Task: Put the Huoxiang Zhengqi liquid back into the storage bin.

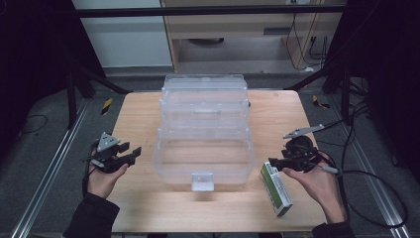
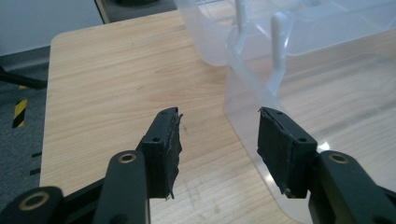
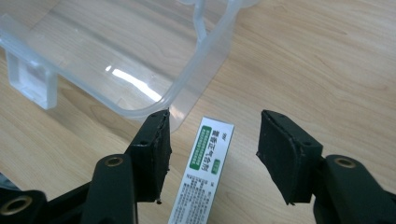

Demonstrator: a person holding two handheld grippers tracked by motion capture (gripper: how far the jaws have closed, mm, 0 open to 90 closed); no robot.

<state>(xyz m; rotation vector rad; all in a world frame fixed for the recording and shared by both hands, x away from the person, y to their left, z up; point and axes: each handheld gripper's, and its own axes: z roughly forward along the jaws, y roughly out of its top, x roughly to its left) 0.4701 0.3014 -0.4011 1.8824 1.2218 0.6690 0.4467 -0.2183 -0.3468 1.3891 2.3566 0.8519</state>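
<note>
Right gripper (image 3: 212,140) poised over the green-and-white box (image 3: 205,170)
Jaws spread, 1 each side of the box, not touching; it lies on the table (image 1: 148,119) right of the clear bin (image 1: 203,163), long axis along the gripper's reach

1. You sit at a light wooden table (image 1: 148,119) with rounded corners.
2. Around the table lies grey floor (image 1: 44,148), with metal rails (image 1: 47,176) along both sides.
3. Yellow-and-black hazard tape (image 1: 107,105) marks the floor near the table's far corners.
4. Beyond the table stands a pale wooden cabinet (image 1: 237,29); black cables (image 1: 369,198) trail right of the table.
</note>
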